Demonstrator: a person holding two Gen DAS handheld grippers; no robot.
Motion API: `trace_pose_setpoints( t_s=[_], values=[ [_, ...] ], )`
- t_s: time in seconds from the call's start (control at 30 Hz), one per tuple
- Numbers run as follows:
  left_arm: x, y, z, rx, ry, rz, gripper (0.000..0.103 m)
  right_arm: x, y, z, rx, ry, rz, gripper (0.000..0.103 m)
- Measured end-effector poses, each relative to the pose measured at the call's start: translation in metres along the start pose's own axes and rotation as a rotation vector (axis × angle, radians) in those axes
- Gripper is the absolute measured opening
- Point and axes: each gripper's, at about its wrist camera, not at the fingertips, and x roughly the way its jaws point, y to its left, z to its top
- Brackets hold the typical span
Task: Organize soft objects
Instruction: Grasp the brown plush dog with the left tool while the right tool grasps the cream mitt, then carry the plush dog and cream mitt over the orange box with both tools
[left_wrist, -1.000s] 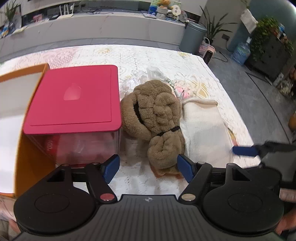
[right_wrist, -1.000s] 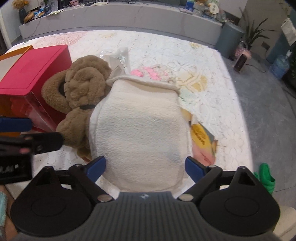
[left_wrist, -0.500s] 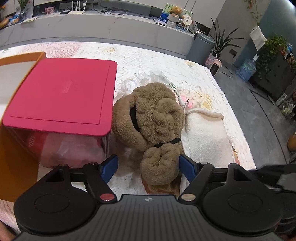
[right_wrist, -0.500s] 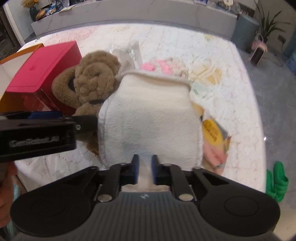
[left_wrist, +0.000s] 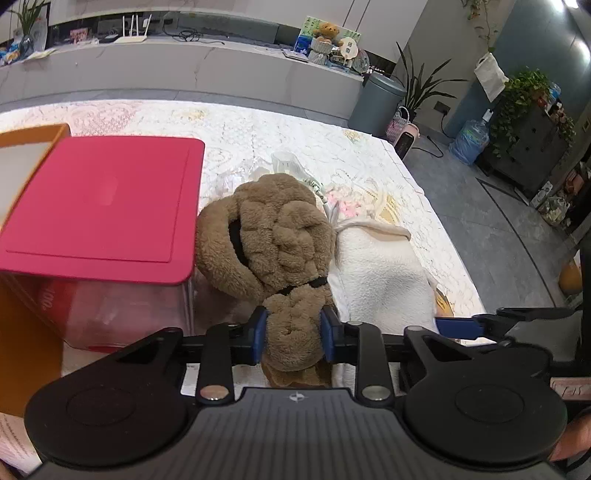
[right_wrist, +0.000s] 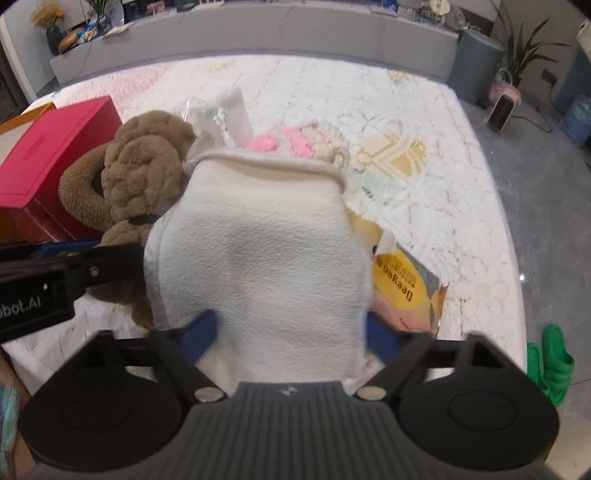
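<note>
Red-lidded clear box (left_wrist: 99, 206) sits at the table's left edge. Just right of it, the brown plush (left_wrist: 273, 240); left gripper (left_wrist: 293, 338), jaws just closed, clenches its near end. White fleece cloth (right_wrist: 258, 258) lies touching the plush near the right edge; right gripper (right_wrist: 291, 339), jaws just widening, straddles its near end, grip unclear.

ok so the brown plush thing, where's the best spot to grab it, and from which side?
Take the brown plush by its narrow near lobe below the black band, coming down from above on the near side. That lobe is slim enough to fit between the tongs, while the upper knot is bulky. The left tongs have just closed there, pads pressing both sides of it.
</note>
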Motion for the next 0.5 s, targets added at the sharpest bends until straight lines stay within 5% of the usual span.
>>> trace_pose_setpoints(
  t_s=[0.07, 0.17, 0.5],
  values=[
    [-0.003, 0.003, 0.001, -0.015, 0.003, -0.010, 0.031, -0.004, -0.002, -0.001, -0.009, -0.004, -0.042, 0.037],
    [-0.008, 0.003, 0.002, -0.013, -0.003, -0.011, 0.030, -0.014, -0.009, -0.004, 0.019, -0.011, -0.015, 0.021],
    [-0.045, -0.001, -0.011, 0.066, -0.027, 0.038, 0.027, -0.067, -0.005, -0.014, 0.001, -0.071, -0.035, 0.016]
  ],
)
